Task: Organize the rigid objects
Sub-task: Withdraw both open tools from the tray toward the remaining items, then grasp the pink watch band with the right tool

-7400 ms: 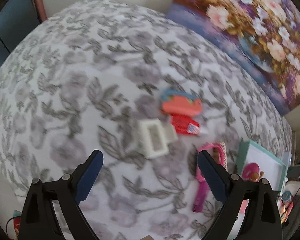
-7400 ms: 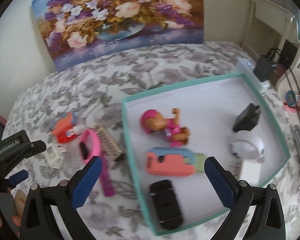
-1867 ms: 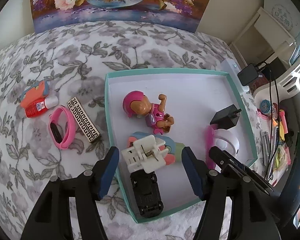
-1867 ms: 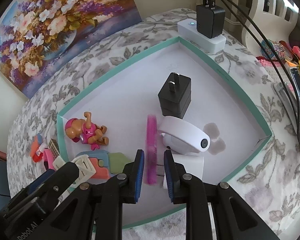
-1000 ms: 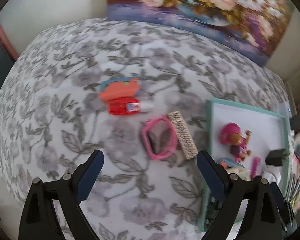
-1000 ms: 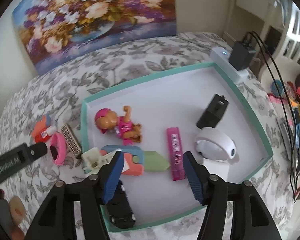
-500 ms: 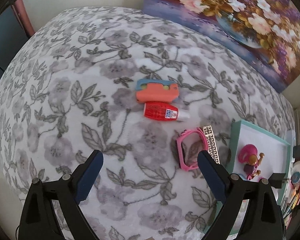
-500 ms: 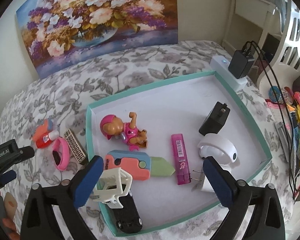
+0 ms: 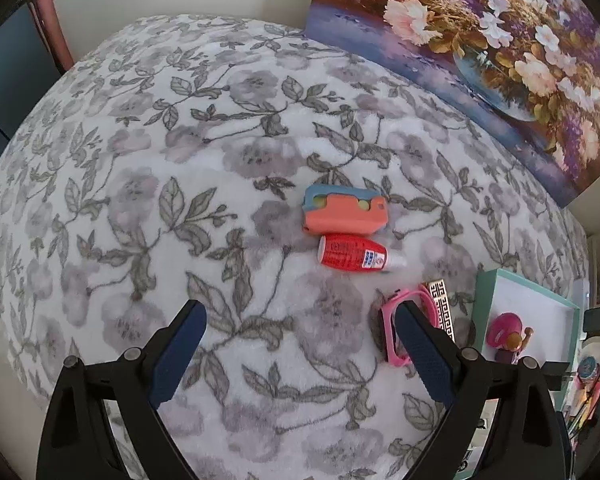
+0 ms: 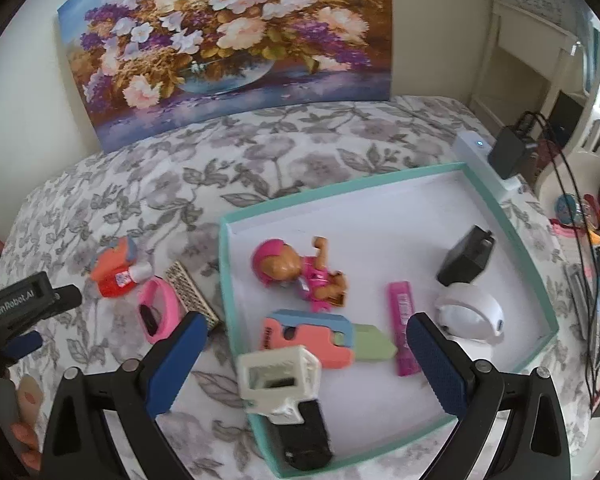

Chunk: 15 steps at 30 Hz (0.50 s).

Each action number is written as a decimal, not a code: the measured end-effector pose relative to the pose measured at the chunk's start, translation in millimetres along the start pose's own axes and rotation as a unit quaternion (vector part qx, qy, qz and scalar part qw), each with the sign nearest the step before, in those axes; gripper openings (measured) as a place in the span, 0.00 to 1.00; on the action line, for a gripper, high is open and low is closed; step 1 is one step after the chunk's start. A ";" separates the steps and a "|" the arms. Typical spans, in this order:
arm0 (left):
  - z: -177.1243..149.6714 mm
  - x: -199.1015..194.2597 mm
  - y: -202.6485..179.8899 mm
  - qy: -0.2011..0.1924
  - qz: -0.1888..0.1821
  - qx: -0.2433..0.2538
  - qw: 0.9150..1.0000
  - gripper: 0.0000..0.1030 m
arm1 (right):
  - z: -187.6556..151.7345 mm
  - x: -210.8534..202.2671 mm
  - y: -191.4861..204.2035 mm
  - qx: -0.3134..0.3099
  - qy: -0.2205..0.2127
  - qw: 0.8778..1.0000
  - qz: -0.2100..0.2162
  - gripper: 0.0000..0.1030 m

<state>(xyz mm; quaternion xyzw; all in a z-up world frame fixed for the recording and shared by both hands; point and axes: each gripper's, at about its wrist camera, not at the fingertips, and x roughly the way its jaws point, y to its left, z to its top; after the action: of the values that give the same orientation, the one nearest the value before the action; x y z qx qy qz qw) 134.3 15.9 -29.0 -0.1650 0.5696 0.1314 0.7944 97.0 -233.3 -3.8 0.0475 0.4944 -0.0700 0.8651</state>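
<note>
In the right wrist view my right gripper [image 10: 304, 336] hangs open above the teal tray [image 10: 223, 272], touching nothing. The tray holds a pink toy figure [image 10: 292, 268], an orange-and-blue block [image 10: 300, 336], a white clip [image 10: 278, 380], a black toy car [image 10: 306, 436], a pink bar [image 10: 402, 328], a white round device [image 10: 470, 314] and a black charger [image 10: 466, 256]. My left gripper [image 9: 298, 328] is open and empty over the flowered cloth. Ahead of it lie an orange block [image 9: 346, 214], a red bottle [image 9: 352, 258], a pink wristband [image 9: 388, 332] and a patterned bar [image 9: 442, 308].
A flower painting [image 10: 228, 40] leans on the wall behind the bed. A white power strip [image 10: 480, 160] with a black plug and cables sits past the tray's far right corner. Small clutter [image 10: 596, 248] lies at the right. A hand [image 10: 20, 416] holds the left gripper's handle.
My right gripper let go of the pink bar in the tray, opened wide and drew back. My left gripper swung left from the tray to over the loose items.
</note>
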 end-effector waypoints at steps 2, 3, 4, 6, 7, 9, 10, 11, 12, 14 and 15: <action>4.0 3.7 3.9 0.003 -0.007 -0.001 1.000 0.93 | 4.7 1.0 6.9 0.004 0.001 1.000 0.010 0.98; 5.5 4.7 5.0 0.003 -0.008 0.000 1.000 0.93 | 7.5 1.7 11.4 0.005 0.002 1.000 0.019 0.98; 7.7 6.3 6.8 0.002 -0.008 0.000 1.000 0.93 | 9.9 2.7 16.2 0.005 0.003 1.000 0.026 0.98; 12.0 9.7 11.8 0.001 -0.007 -0.004 1.000 0.93 | 12.3 6.0 27.4 0.001 0.006 0.999 0.035 0.98; 14.2 11.6 15.5 0.001 -0.008 -0.010 1.000 0.93 | 13.3 8.1 33.0 -0.004 0.007 0.999 0.040 0.98; 17.9 15.6 22.7 0.003 -0.008 -0.020 1.000 0.93 | 14.9 12.7 45.3 -0.015 0.010 0.999 0.049 0.98; 19.9 18.6 26.5 0.005 -0.005 -0.025 1.000 0.93 | 15.3 15.4 52.1 -0.022 0.012 0.998 0.052 0.98; 21.2 20.7 28.8 0.006 -0.003 -0.027 1.000 0.93 | 15.3 17.7 57.1 -0.026 0.013 0.998 0.053 0.98; 22.4 23.0 31.2 0.007 -0.001 -0.029 1.000 0.93 | 15.1 21.8 64.3 -0.033 0.016 0.998 0.054 0.98; 25.3 28.2 36.5 0.015 0.003 -0.035 0.999 0.93 | 14.4 29.5 75.4 -0.046 0.023 0.997 0.054 0.98; 26.4 29.3 38.5 0.017 0.006 -0.037 0.999 0.93 | 13.7 33.2 81.4 -0.054 0.026 0.997 0.053 0.98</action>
<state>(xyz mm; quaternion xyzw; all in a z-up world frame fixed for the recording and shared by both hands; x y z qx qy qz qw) 151.0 62.5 -53.3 -0.1928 0.5786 0.1543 0.7773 139.0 -157.6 -24.5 0.0287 0.5166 0.0041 0.8558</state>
